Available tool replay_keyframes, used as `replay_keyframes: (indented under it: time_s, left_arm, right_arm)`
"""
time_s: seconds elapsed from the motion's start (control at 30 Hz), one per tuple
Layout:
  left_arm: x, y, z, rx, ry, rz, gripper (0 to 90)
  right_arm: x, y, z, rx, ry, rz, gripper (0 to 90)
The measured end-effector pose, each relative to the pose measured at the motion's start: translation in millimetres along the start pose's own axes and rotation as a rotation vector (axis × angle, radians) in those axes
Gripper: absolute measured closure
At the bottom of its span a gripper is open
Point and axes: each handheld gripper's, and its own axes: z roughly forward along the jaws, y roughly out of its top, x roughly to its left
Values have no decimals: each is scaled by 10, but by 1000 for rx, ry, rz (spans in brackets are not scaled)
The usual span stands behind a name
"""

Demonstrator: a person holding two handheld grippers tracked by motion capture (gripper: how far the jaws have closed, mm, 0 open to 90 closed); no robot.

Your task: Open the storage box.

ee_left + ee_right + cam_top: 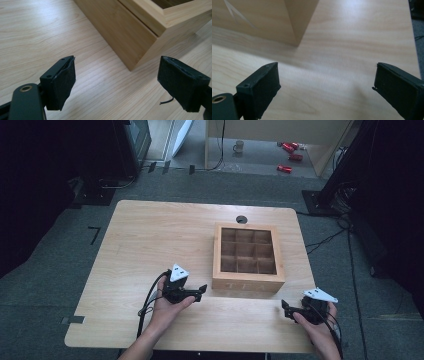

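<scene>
Hand-held gripper on the left (pixel 200 290) sits just off the near left corner of the wooden box (pixel 248 281), its jaws spread wide with nothing between them; in the left gripper view that corner of the box stands between and beyond the two black pads (pixel 62 85). The right hand-held gripper (pixel 286 308) is near the box's near right corner, a little farther off, also wide and empty, with its jaws pointing left toward the box.

The box rests on the bench (pixel 150 240), right of centre, its top showing a grid of nine compartments that look empty. It seems rigid and fairly solid, probably not light, with smooth finished sides that could slip under a single pinch. A seam below the top frame suggests a lid or upper section; I cannot tell whether it lifts. Pressing on opposite side walls, one gripper to each, looks the safest hold.

Both forearms come in low from the near edge, hands wrapped around the gripper bodies, wrists roughly level.
</scene>
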Motion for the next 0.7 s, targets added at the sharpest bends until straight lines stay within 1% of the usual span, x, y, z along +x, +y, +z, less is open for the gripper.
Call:
replay_keyframes:
  time_s: [0.03, 0.07, 0.1, 0.13, 0.17, 0.2, 0.23, 0.27, 0.3, 0.33, 0.43, 0.47, 0.5, 0.53, 0.57, 0.6, 0.63, 0.67, 0.7]
  left_arm:
    - [-22, 14, 13, 0, -6, 6, 155]
    - [-39, 27, 29, -2, -13, 6, 158]
    - [-51, 40, 40, 1, -18, 9, 158]
    - [-74, 81, 70, 11, -29, 17, 158]
    - [-74, 81, 70, 11, -29, 17, 158]
    - [-86, 110, 82, 18, -37, 20, 158]
    - [-97, 134, 91, 23, -43, 25, 158]
    - [-107, 149, 96, 24, -47, 29, 158]
    - [-124, 171, 98, 22, -55, 30, 158]
    - [-137, 183, 99, 19, -63, 31, 158]
    - [-160, 189, 113, 18, -70, 40, 158]
    - [-162, 184, 122, 19, -74, 39, 158]
    - [-159, 176, 129, 16, -76, 37, 158]
    - [-157, 169, 138, 11, -82, 29, 166]
    - [-159, 165, 150, 12, -83, 26, 166]
    - [-161, 165, 156, 13, -81, 34, 201]
    - [-161, 164, 154, 11, -79, 40, 201]
    - [-161, 164, 151, 7, -79, 40, 256]
    - [-159, 165, 150, 6, -82, 41, 256]
  right_arm:
    - [0, 0, 0, 0, 0, 0, 58]
    - [7, 75, -20, -11, -16, -12, 58]
    - [6, 189, -58, -34, -37, -24, 65]
    - [-5, 264, -83, -48, -34, -27, 70]
    - [-5, 264, -83, -48, -34, -27, 70]
    - [-14, 306, -94, -54, -22, -27, 71]
    - [-29, 367, -108, -59, -2, -52, 72]
    - [-36, 404, -113, -61, -4, -89, 72]
    - [-42, 424, -112, -61, -5, -112, 72]
    - [-62, 449, -102, -56, 5, -126, 73]
    - [-108, 455, -63, -50, 50, -121, 73]
    - [-117, 437, -38, -44, 73, -130, 73]
    - [-111, 433, -34, -41, 83, -141, 73]
    - [-102, 431, -34, -40, 90, -153, 73]
    - [-102, 431, -34, -40, 90, -153, 73]
    - [-79, 436, -53, -54, 96, -159, 73]
    - [-79, 436, -53, -54, 96, -159, 73]
    - [-62, 447, -76, -84, 111, -134, 73]
    - [-62, 447, -76, -84, 111, -134, 73]
